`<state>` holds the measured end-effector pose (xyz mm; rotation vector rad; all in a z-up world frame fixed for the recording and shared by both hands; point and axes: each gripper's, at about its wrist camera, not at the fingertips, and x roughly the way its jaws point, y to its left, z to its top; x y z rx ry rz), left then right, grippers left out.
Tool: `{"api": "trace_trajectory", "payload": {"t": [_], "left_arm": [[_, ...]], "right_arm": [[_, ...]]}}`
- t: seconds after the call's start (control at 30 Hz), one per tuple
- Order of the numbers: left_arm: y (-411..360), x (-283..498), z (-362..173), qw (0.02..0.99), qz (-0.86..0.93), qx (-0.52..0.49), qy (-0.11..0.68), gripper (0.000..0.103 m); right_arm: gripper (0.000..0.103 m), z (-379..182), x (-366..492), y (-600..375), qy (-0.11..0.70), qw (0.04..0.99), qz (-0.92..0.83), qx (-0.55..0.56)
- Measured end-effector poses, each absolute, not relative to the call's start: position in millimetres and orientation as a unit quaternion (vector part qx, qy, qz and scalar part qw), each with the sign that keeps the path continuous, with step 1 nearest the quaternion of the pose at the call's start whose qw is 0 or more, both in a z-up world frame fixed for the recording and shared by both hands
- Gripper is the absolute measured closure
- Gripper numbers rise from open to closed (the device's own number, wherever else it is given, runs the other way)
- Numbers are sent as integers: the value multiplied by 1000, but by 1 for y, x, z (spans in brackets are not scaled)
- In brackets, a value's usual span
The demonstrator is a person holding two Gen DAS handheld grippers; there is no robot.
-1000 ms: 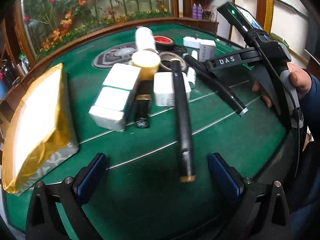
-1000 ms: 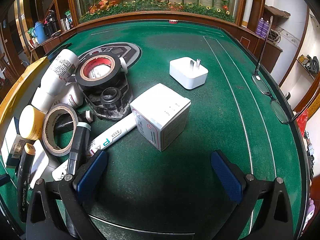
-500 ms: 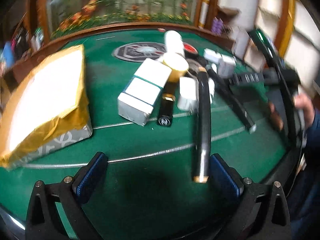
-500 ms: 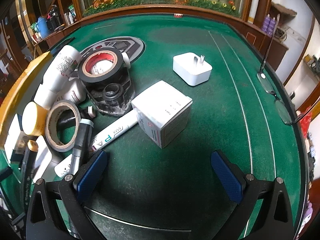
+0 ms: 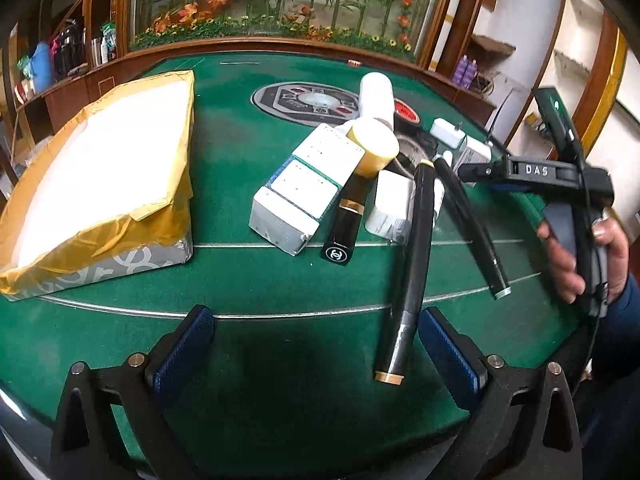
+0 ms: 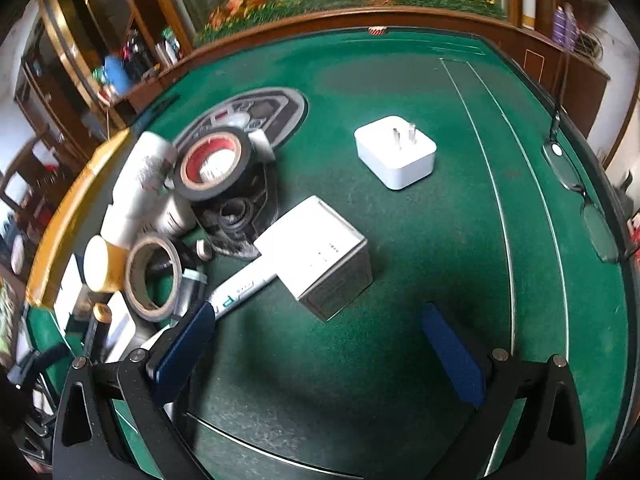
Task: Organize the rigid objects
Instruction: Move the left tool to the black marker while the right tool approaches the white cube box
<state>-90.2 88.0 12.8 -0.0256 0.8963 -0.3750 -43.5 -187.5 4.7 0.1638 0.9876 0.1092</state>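
Clutter sits heaped mid-counter (image 5: 248, 280), and your view of it has shifted: over the last second your left gripper (image 5: 316, 344) has swung leftward, so the gold-wrapped box (image 5: 104, 184) now fills far more of its view and the long black pen (image 5: 412, 264) that lay between its fingers now runs just inside the right one. Its jaws stand wide apart, holding nothing. Your right gripper (image 6: 320, 348) has pushed in toward the small white carton (image 6: 316, 256), which looms larger and blurred; its jaws are also spread and empty, the carton just ahead of them, touching the white marker (image 6: 240, 288). The white charger plug (image 6: 396, 156) sits apart beyond. Nothing has been lifted yet, so the sorting has barely begun; the carton looks like your next pick, and the gold-wrapped box may be where things go
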Motion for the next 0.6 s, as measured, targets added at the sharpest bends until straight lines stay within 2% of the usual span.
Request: {"api": "trace_trajectory", "payload": {"t": [0.1, 0.2, 0.37, 0.43, 0.47, 0.5, 0.57, 0.6], "left_arm": [[89, -99, 20, 880, -223, -54, 415, 1], [76, -105, 33, 881, -249, -37, 401, 1], [54, -101, 38, 881, -257, 1, 398, 1], [47, -93, 38, 879, -252, 14, 404, 1], [43, -90, 36, 878, -250, 25, 408, 7], [39, -88, 35, 878, -246, 35, 410, 17], [31, -83, 33, 875, -241, 45, 418, 31], [29, -80, 30, 872, -239, 48, 425, 37]], "right_arm": [[0, 4, -45, -189, 474, 875, 59, 85], [0, 9, -47, -190, 462, 882, 55, 79], [3, 35, -73, -194, 360, 930, 31, 63], [4, 37, -73, -191, 353, 934, 28, 43], [9, 36, -74, -189, 354, 934, 36, 38], [13, 35, -72, -188, 356, 933, 44, 35], [30, 32, -70, -185, 362, 931, 43, 27], [34, 30, -67, -186, 369, 928, 40, 25]]}}
